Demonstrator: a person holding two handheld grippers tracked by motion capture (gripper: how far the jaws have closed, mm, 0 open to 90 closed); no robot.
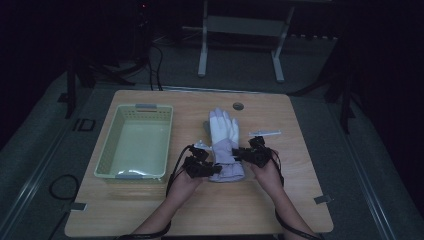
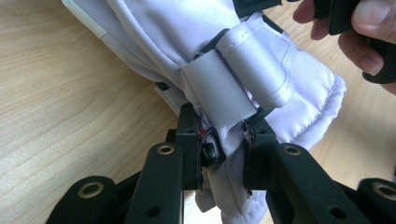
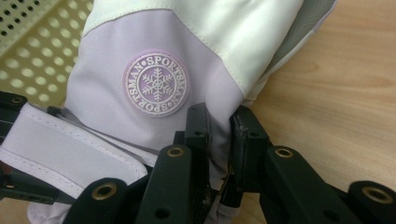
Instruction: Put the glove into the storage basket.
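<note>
On the table (image 1: 150, 210), both tongs pinch the glove's (image 1: 223, 145) cuff; the right gripper view reveals its snowflake badge (image 3: 157, 84).

Left hand-held gripper (image 1: 216, 169) and right hand-held gripper (image 1: 235, 152): jaws nearly closed, forearms converging from below.

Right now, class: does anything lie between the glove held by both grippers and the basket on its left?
Nothing visible does. The glove lies flat on the table, its cuff pinched by the left gripper and the right gripper. The bare wood between it and the basket carries only the left gripper's cable.
</note>
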